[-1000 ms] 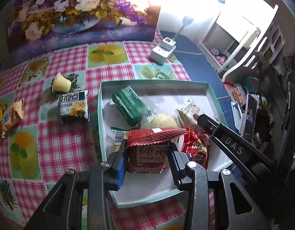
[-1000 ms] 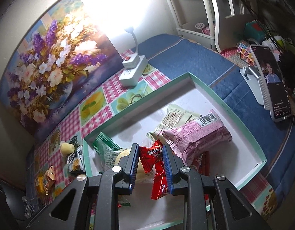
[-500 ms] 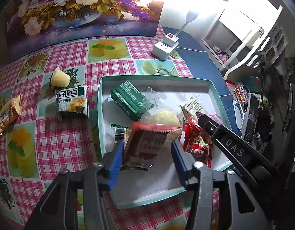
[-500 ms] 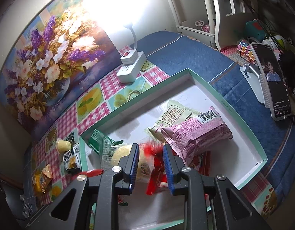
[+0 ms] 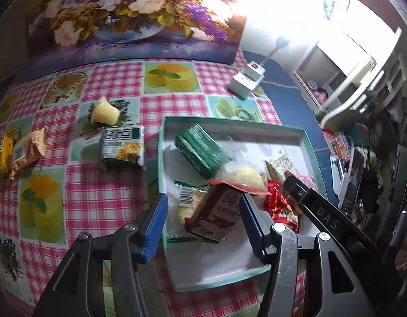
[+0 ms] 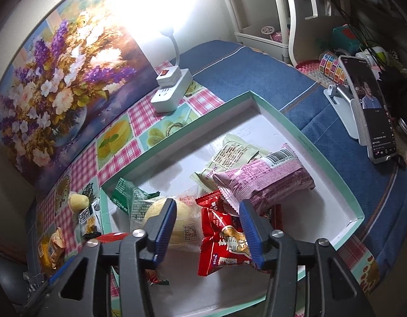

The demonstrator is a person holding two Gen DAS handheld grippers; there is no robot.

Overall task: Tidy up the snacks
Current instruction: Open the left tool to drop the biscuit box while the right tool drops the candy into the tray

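Glossy foil red snack packet [image 6: 224, 240], matt cardboard box [image 6: 322, 158], woven blue cloth [image 6: 256, 74], ribbed blue pads [image 5: 155, 222] on the claw

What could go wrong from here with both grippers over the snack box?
1. The brown snack pack lies tilted on other packets between the open left hand-held gripper; it may slide as the pile shifts.
2. The right hand-held gripper sits close beside the left one over the teal box, so they could bump.
3. The red packet is near the right gripper's fingers and could snag on them.
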